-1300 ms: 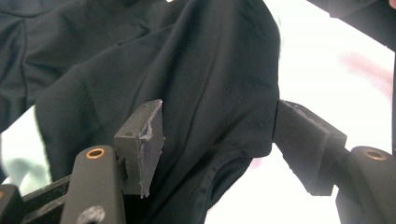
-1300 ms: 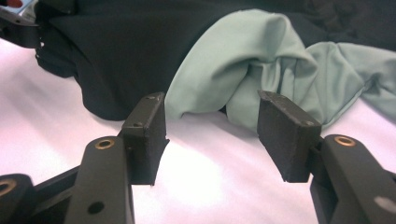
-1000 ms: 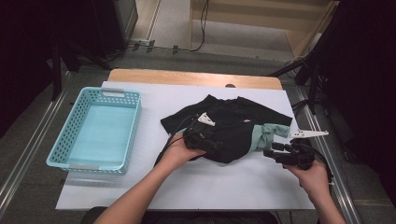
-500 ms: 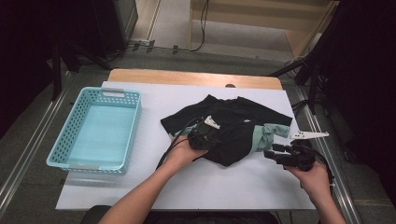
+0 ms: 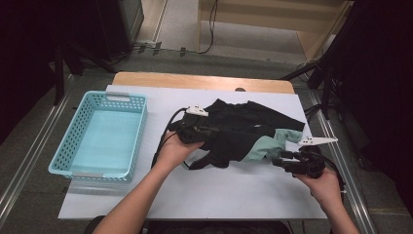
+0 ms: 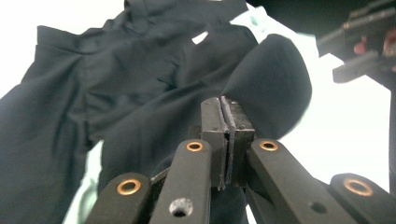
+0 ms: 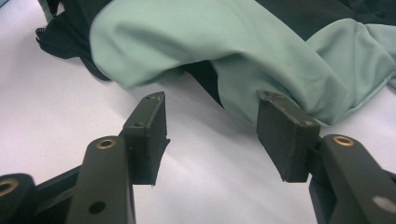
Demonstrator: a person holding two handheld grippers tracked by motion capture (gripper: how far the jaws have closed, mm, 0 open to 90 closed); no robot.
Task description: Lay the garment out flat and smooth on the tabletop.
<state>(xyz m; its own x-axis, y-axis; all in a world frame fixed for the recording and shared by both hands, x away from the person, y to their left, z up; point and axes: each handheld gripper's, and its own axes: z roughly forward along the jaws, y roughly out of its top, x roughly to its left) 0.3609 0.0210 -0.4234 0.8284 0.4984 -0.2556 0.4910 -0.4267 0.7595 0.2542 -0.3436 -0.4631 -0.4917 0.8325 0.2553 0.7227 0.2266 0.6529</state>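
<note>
A black garment [image 5: 243,124] with a mint-green part [image 5: 265,146] lies crumpled on the white table top [image 5: 219,195]. My left gripper [image 5: 216,134] is shut on a fold of the black cloth and holds it raised. In the left gripper view the pads [image 6: 215,116] press together, and the black fold [image 6: 271,79] bulges up behind them. My right gripper [image 5: 281,159] rests low on the table at the garment's right end. Its jaws [image 7: 210,105] stand open with bare table between them. The mint-green cloth [image 7: 210,37] lies just past the tips.
A light blue plastic basket [image 5: 137,136] stands at the left of the table with nothing in it. A wooden strip [image 5: 195,80] runs along the far edge. Metal rails flank the table. The other hand's gripper [image 6: 329,58] shows blurred at the upper right of the left gripper view.
My left hand has moved left and up, drawing the black cloth with it. The right gripper has stayed where it was.
</note>
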